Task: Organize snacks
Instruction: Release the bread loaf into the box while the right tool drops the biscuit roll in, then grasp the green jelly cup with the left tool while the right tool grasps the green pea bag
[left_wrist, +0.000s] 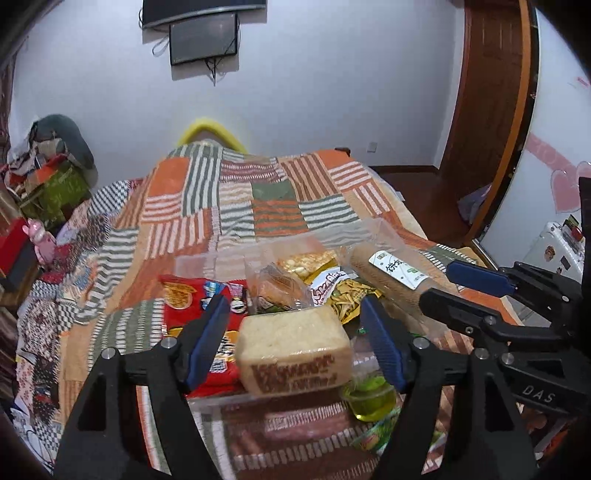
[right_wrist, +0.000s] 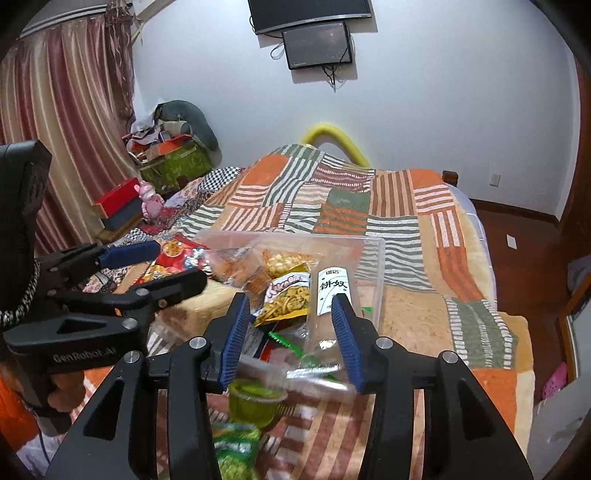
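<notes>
1. White walls and a patchwork striped bedspread (left_wrist: 236, 206) fill my view; two dark screens (right_wrist: 317, 44) hang on the far wall and striped curtains (right_wrist: 66, 122) hang on the left of my right camera.
2. On the bed sits a clear plastic bin (right_wrist: 380, 273) holding the snacks: a red packet (left_wrist: 188, 302) at its left, a yellow bag of strips (right_wrist: 288, 295) in the middle, and a long sleeve of biscuits with a white label (right_wrist: 332, 291) along the right side.
3. My left tongs (left_wrist: 295, 343) stand apart on either side of a wrapped block of bread (left_wrist: 291, 350); I see a gap at each pad, so they are not pressing on it. The bread lies at the bin's near end.
4. My right tongs (right_wrist: 291, 339) are partly open over the near end of the biscuit sleeve's clear wrapper; whether the pads touch it I cannot tell through the blur.
5. A green jelly cup (right_wrist: 255, 402) sits on the bedspread just outside the bin, with a green packet (right_wrist: 236, 450) nearer me.
</notes>
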